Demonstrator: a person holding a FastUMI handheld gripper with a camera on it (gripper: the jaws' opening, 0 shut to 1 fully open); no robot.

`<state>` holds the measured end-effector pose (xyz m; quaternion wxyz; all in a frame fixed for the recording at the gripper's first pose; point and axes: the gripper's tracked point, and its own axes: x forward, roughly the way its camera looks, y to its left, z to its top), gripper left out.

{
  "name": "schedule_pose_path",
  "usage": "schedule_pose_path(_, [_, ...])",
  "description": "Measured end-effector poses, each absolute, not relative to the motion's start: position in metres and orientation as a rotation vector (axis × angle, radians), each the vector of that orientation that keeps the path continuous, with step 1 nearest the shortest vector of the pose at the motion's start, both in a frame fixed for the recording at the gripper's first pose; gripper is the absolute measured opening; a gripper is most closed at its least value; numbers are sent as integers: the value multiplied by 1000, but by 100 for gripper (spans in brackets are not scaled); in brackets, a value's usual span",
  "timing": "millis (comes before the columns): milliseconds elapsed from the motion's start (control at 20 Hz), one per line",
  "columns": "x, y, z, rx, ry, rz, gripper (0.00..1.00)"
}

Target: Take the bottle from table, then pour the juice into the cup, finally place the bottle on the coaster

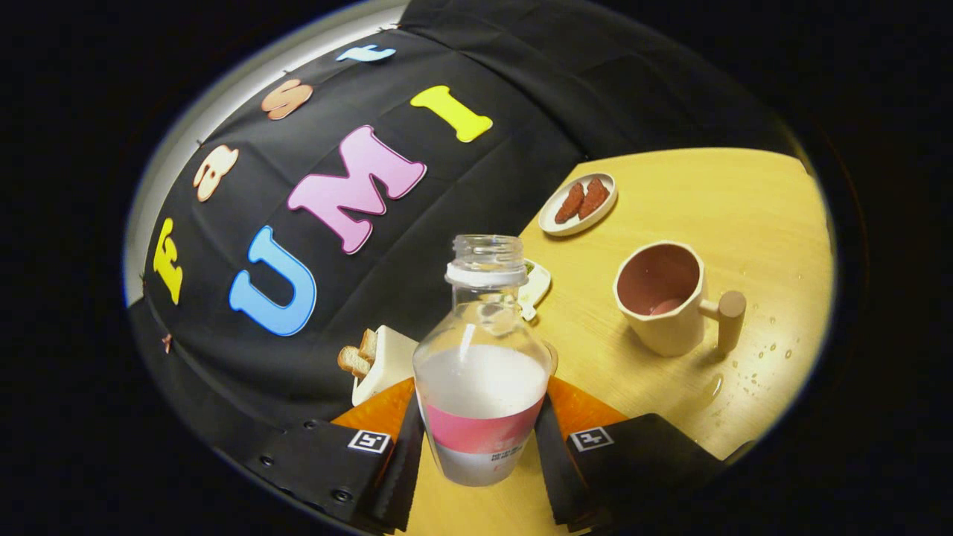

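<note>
A clear uncapped bottle (482,372) with white liquid and a pink label stands between my fingers. My gripper (480,443) is shut on the bottle at label height, one finger (406,454) on its left side and the other on its right. The bottle is about half full. Beyond the fingers to the right, a beige cup (663,298) with a wooden handle sits on the wooden table (744,208), a little liquid in its bottom. A thin brown rounded edge (552,357) peeks out just behind the bottle; it may be the coaster.
A white toaster (383,361) with bread slices stands left of the bottle, by the black wall. A small white dish (536,286) lies behind the bottle's neck. Farther back is a plate (578,203) with two brown pieces. Drops of liquid (752,365) wet the table right of the cup.
</note>
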<state>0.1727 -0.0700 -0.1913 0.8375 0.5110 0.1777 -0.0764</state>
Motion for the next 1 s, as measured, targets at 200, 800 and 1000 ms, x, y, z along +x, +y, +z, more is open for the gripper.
schedule_pose_path(200, [182,-78,-198,1273,404,-206,72])
schedule_pose_path(800, [194,-105,-221,1756,515,-368,72])
schedule_pose_path(1000, [198,-111,-224,1858,536,-410,72])
